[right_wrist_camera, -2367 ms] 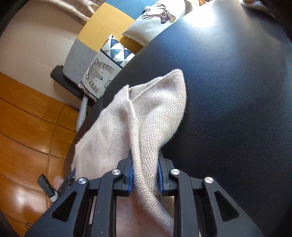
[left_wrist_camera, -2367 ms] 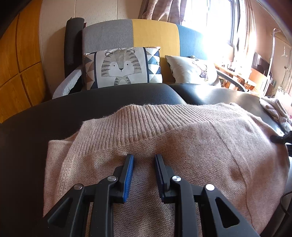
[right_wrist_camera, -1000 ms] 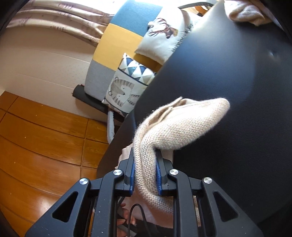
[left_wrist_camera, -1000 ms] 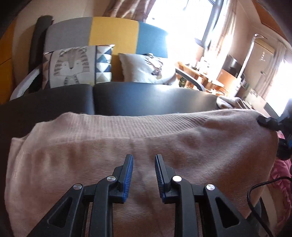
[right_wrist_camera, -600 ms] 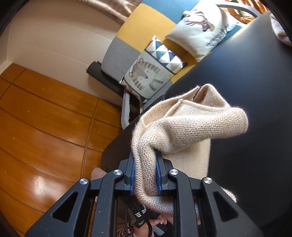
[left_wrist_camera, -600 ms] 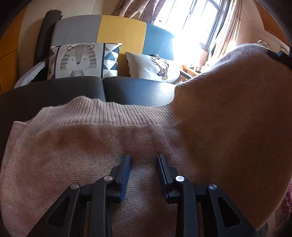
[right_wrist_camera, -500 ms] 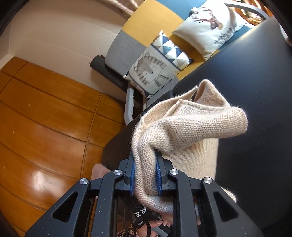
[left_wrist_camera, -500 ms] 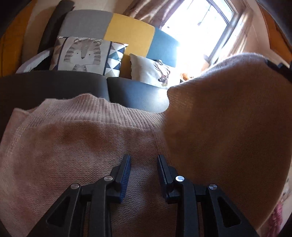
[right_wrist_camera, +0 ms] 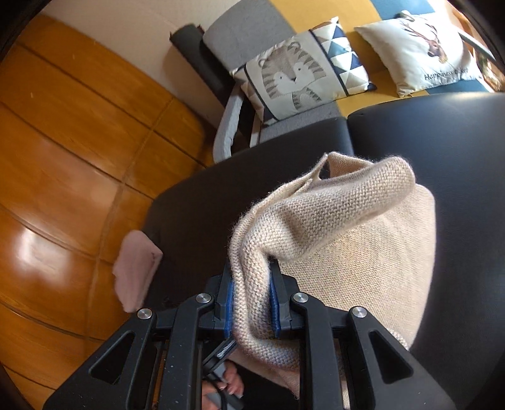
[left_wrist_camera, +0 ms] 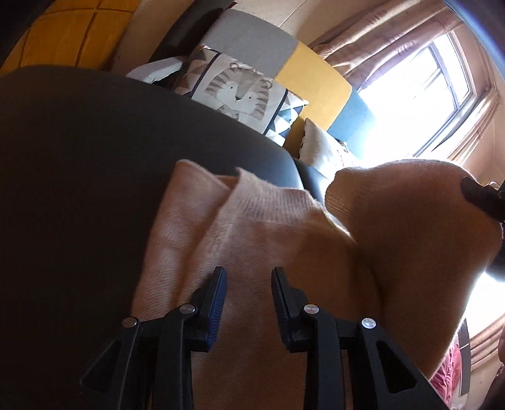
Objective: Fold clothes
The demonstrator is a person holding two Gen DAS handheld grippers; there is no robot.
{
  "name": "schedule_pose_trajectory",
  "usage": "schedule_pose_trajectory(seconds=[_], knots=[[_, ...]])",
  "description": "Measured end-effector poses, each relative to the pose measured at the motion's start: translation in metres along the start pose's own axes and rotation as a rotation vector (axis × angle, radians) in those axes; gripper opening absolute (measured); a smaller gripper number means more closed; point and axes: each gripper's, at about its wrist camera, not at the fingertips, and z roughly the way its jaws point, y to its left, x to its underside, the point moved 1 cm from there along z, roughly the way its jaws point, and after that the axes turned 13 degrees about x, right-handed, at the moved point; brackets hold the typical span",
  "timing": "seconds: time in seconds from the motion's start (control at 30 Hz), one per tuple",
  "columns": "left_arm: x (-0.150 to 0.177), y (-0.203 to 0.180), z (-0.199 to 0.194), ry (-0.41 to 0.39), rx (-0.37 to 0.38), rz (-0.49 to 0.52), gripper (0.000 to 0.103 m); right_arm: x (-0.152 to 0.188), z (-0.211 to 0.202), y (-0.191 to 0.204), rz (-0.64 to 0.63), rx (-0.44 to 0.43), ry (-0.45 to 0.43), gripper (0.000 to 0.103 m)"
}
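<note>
Two grippers work one beige sweater (left_wrist_camera: 252,227) spread on the black leather surface (left_wrist_camera: 79,176): the left gripper (left_wrist_camera: 247,284) rests on the knit with fingers apart, while the right gripper (right_wrist_camera: 251,293) is clamped on a lifted fold of sweater (right_wrist_camera: 331,227) draping ahead of it.

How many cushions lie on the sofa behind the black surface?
2. The tiger cushion leans on the grey part of the sofa; the deer cushion sits to its right, by the yellow and blue parts. Others may be hidden outside the view.
</note>
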Motion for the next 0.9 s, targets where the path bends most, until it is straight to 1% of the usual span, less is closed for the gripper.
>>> schedule_pose_trajectory(seconds=[0.07, 0.17, 0.27, 0.33, 0.5, 0.57, 0.67, 0.7, 0.73, 0.77, 0.8, 0.83, 0.87, 0.9], knots=[[0.008, 0.008, -0.009, -0.043, 0.053, -0.001, 0.029, 0.006, 0.015, 0.014, -0.051, 0.037, 0.011, 0.019], [0.018, 0.015, -0.012, -0.081, 0.103, 0.014, 0.029, 0.016, 0.038, 0.034, -0.127, 0.092, 0.028, 0.019], [0.020, 0.027, -0.013, -0.104, 0.167, -0.042, 0.029, 0.025, 0.060, 0.054, -0.199, 0.141, 0.047, 0.019], [0.020, 0.032, -0.013, -0.115, 0.194, -0.061, 0.029, 0.032, 0.070, 0.062, -0.237, 0.165, 0.061, 0.019], [0.024, 0.034, -0.020, -0.140, 0.189, -0.075, 0.029, 0.049, 0.095, 0.077, -0.333, 0.243, 0.085, 0.019], [0.026, 0.034, -0.032, -0.180, 0.138, -0.088, 0.029, 0.056, 0.104, 0.083, -0.372, 0.274, 0.094, 0.019], [0.032, 0.038, -0.054, -0.241, 0.043, -0.097, 0.030, 0.062, 0.114, 0.091, -0.404, 0.306, 0.104, 0.020], [0.034, 0.041, -0.059, -0.254, 0.014, -0.094, 0.032, 0.065, 0.117, 0.094, -0.416, 0.319, 0.107, 0.026], [0.035, 0.045, -0.061, -0.256, -0.005, -0.096, 0.032, 0.067, 0.120, 0.098, -0.428, 0.331, 0.109, 0.028], [0.035, 0.049, -0.063, -0.259, 0.007, -0.109, 0.032, 0.069, 0.123, 0.101, -0.440, 0.343, 0.111, 0.035], [0.036, 0.053, -0.064, -0.262, 0.018, -0.121, 0.032, 0.072, 0.126, 0.104, -0.453, 0.356, 0.113, 0.046], [0.037, 0.057, -0.065, -0.265, 0.030, -0.133, 0.032, 0.076, 0.127, 0.109, -0.478, 0.367, 0.105, 0.052], [0.037, 0.060, -0.065, -0.267, 0.038, -0.142, 0.032, 0.081, 0.126, 0.116, -0.509, 0.377, 0.091, 0.060], [0.038, 0.059, -0.065, -0.260, 0.030, -0.135, 0.032, 0.085, 0.124, 0.120, -0.529, 0.381, 0.072, 0.061]])
